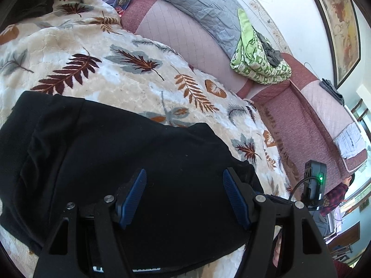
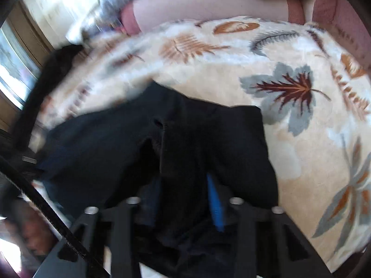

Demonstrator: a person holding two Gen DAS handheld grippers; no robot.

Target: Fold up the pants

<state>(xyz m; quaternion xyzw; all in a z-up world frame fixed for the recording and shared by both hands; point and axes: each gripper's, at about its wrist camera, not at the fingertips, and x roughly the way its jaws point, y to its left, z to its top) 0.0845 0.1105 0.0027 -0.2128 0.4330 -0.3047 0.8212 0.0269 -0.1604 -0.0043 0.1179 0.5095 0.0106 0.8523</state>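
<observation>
Black pants [image 1: 129,153]: laid on a leaf-print blanket [image 1: 97,53] over a sofa [image 1: 192,41], partly folded. Left tool [image 1: 184,177]: held wide open above the cloth, nothing gripped. Right tool [image 2: 185,183]: closed on a bunched pants fold. Step judged mid-fold; next, the held layer is to be carried across and flattened.
</observation>
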